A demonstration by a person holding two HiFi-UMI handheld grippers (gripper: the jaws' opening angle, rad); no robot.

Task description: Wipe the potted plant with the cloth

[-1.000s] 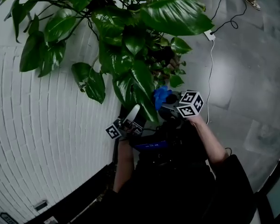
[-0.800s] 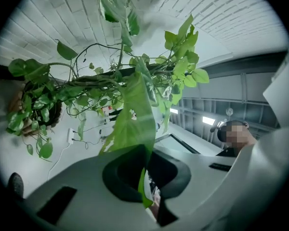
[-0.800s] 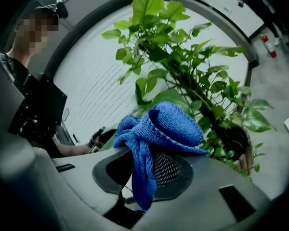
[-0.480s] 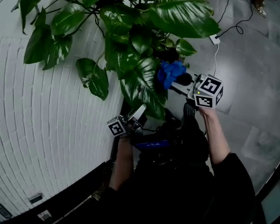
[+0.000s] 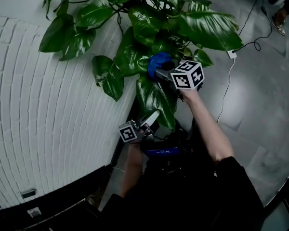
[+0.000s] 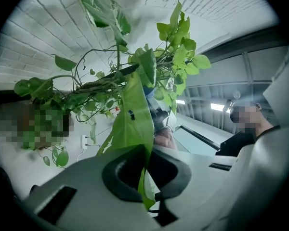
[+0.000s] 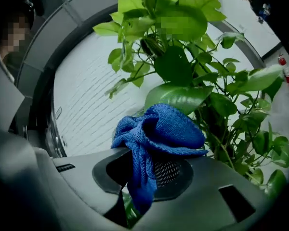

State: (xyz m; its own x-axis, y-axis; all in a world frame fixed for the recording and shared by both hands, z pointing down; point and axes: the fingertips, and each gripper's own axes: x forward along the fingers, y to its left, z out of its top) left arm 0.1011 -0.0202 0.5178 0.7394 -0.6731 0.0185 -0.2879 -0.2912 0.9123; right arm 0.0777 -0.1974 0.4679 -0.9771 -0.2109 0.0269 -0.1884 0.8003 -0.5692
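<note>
In the head view the plant [image 5: 149,18] fills the upper centre, its broad glossy leaves set against a white brick wall [image 5: 48,119]. A white cable [image 5: 226,85] crosses grey floor tiles at right. Mid-frame, the right gripper [image 5: 161,71] holds the blue cloth [image 5: 156,61] among the leaves. Lower centre, the left gripper [image 5: 153,121] pinches a long leaf [image 5: 156,97]. In the left gripper view the jaws are clamped on that leaf. In the right gripper view the jaws are clenched on the knitted cloth, which is bunched above them.

Grey tiled floor [image 5: 260,109], glossy. A white cable [image 5: 226,88] lies across it, ending at a white plug block [image 5: 231,54]. A black cable [image 5: 253,43] runs beyond the block.
</note>
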